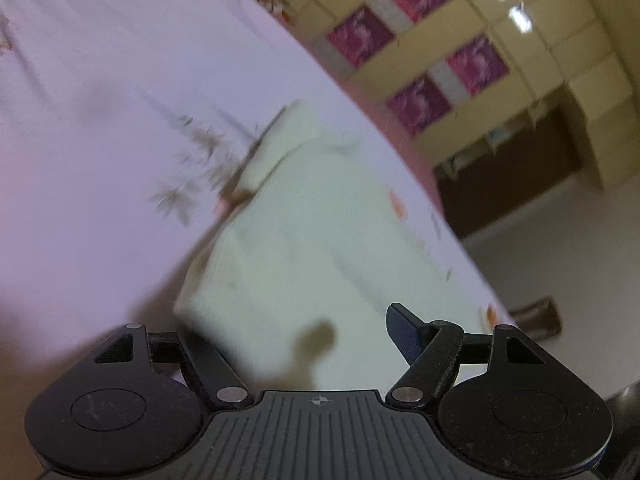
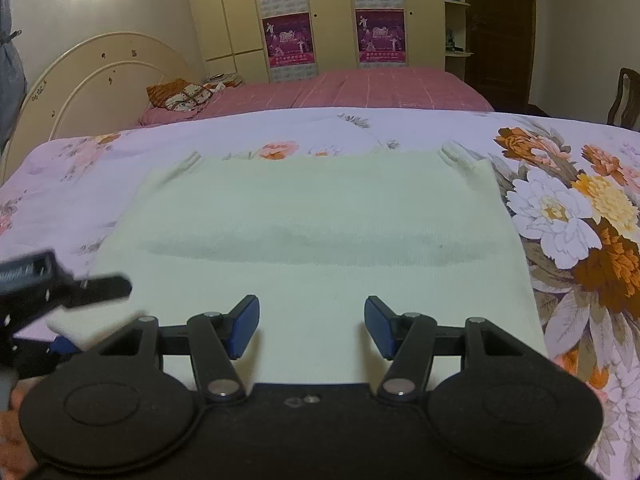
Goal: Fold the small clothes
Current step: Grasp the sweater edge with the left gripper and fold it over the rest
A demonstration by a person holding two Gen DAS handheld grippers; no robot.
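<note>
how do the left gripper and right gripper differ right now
The right gripper sits level over the pale garment's near edge; the left gripper comes in tilted at its left corner. The right gripper looks sharp; the left gripper is motion-blurred. The right gripper's jaws stand moderately apart; the left gripper's stand wider in its own view. Both are open, with black linkages and blue pads, gripping nothing.

bedroom: bed, wardrobe

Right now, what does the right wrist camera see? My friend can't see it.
A pale cloth lies flat on a flowery sheet, with the open right hand-held gripper empty just above its near edge. The left hand-held gripper comes in blurred at the left.
</note>
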